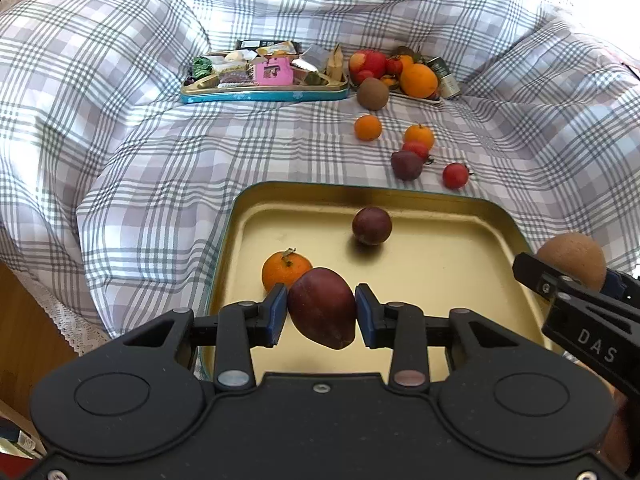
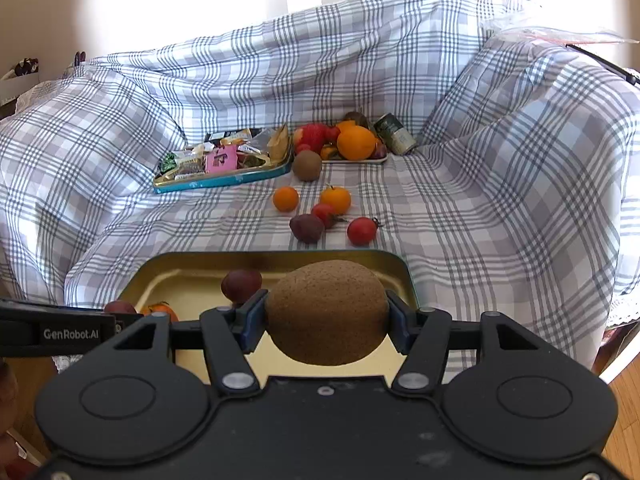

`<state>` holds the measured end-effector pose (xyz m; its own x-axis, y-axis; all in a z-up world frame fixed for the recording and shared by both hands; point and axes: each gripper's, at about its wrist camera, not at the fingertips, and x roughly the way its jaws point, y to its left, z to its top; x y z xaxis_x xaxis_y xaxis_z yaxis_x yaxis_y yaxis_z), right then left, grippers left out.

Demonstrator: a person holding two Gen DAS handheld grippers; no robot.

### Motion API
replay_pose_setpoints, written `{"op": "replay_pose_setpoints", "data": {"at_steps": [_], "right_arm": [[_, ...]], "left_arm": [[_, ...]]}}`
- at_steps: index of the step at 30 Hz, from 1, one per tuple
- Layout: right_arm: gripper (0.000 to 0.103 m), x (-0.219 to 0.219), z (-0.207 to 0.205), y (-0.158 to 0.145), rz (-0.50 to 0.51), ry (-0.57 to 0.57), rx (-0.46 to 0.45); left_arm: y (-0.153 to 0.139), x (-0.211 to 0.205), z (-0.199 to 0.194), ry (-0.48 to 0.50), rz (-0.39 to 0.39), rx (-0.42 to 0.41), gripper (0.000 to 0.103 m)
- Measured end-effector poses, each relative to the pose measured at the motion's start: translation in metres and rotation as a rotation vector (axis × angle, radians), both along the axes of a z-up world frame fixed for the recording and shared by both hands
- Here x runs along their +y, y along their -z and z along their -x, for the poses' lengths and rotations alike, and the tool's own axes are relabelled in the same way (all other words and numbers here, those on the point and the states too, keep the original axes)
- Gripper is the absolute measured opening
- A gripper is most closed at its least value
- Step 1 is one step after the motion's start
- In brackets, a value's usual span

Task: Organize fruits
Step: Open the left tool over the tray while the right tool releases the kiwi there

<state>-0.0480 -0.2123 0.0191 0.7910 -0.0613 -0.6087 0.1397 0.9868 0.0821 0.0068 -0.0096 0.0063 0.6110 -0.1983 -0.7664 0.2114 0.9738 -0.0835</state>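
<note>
Clamped between the left gripper's blue fingers is a dark red fruit, held across its middle, above the near part of the gold tray. Just beyond the fingers lie a mandarin and a round purple fruit in the tray. The right gripper is clenched on a kiwi across its widest part, also over the tray. Both fruits look light and fairly firm but bruisable; the kiwi's fuzzy skin should hold well, the smooth red one may slip, so a gentle squeeze at the waist suits. More fruit waits on the checked cloth farther ahead.
</note>
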Motion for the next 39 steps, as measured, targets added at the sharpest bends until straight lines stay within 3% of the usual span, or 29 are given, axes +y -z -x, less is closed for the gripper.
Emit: {"op": "replay_pose_setpoints", "data": {"at_steps": [20,27,32,39], "right_arm": [[0.063,0.0004,0.0013,0.0001,0.0,0.016,0.017],[0.063,0.001,0.0011,0.0004,-0.006,0.012,0.025],[0.064,0.0004,-0.0001,0.0038,-0.026,0.015,0.051],[0.063,0.0055,0.0054,-0.0059,0.033,0.014,-0.028]], "left_arm": [[0.0071,-0.0029,0.0009,-0.04,-0.06,0.007,0.046],[0.0015,-0.0048,0.0072,-0.032,-0.068,-0.049,0.046],[0.0048,-0.0034,0.0038,-0.039,-0.063,-0.021,0.046],[0.0072,-0.0026,0.003,-0.049,-0.062,-0.002,0.046]]}}
